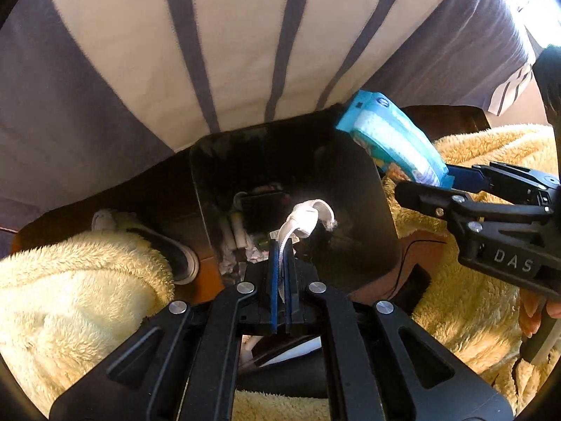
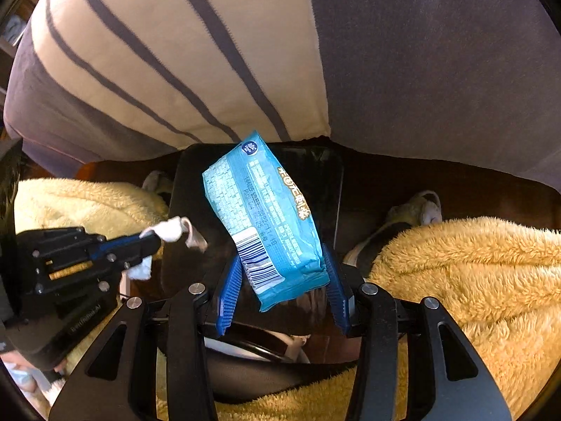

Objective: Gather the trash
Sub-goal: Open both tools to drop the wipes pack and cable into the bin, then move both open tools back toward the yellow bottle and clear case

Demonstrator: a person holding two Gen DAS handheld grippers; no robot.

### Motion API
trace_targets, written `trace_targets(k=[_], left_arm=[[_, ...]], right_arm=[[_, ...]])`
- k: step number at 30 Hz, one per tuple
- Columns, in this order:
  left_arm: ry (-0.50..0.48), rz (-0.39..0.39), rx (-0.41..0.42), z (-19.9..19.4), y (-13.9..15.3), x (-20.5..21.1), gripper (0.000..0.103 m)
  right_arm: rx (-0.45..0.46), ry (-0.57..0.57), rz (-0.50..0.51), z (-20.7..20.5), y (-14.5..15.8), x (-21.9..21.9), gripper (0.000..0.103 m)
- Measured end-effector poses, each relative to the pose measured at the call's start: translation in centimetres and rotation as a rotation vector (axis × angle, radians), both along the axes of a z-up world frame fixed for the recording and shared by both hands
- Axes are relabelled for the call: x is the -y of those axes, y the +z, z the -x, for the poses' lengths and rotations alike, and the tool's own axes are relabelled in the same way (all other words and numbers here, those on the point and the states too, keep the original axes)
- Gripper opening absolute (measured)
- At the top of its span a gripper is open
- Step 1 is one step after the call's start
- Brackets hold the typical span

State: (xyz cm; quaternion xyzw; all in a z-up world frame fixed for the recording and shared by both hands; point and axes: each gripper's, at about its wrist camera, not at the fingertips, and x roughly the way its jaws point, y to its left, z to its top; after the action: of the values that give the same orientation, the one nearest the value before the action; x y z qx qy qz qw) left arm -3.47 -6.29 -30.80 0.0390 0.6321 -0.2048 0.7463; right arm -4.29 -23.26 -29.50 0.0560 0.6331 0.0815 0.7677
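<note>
1. Above the black trash bin, the left gripper has its blue fingers clenched on a crumpled white tissue, which curls over the bin's open mouth.
2. Inside the bin, at its bottom, lies a jumble of white and dark scraps.
3. Over the bin's right rim, the right gripper grasps a blue snack wrapper by its lower end, one ribbed blue finger on each side; the wrapper tilts up and away over the bin's opening.
4. Behind the bin rises a bed with a cream and grey striped cover.
5. Left and right of the bin sit the person's legs in fuzzy yellow fleece, with a sneaker just beside the bin's left wall.
</note>
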Motion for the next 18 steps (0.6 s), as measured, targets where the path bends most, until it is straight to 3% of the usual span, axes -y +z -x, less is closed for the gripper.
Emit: trace_targets(k=[3,5,7,12,18], left_arm=[[0.01,-0.007,-0.012,-0.1,-0.3,-0.1,0.006],[0.02,-0.003,-0.019,-0.1,-0.5,-0.5,0.016],[0.034,-0.004,-0.007,-0.1,-0.3,-0.9,0.043],[0.045,0.002,0.05,-0.3,1.6,-1.0,0.066],[0.036,0.039,0.133,-1.0,5.4,-0.9,0.069]], right_arm=[[0.001,-0.017,-0.025,-0.2,-0.2,0.4,0.055],[0.016,-0.032,-0.02,-0.3,0.0,0.6,0.063],[0.034,-0.053,-0.02,-0.4,0.5,1.0,0.063],[0.103,-0.093,-0.005,-0.5,2.7,2.1,0.069],[0.207,-0.132,-0.018,-0.9,6.9,3.6,0.075]])
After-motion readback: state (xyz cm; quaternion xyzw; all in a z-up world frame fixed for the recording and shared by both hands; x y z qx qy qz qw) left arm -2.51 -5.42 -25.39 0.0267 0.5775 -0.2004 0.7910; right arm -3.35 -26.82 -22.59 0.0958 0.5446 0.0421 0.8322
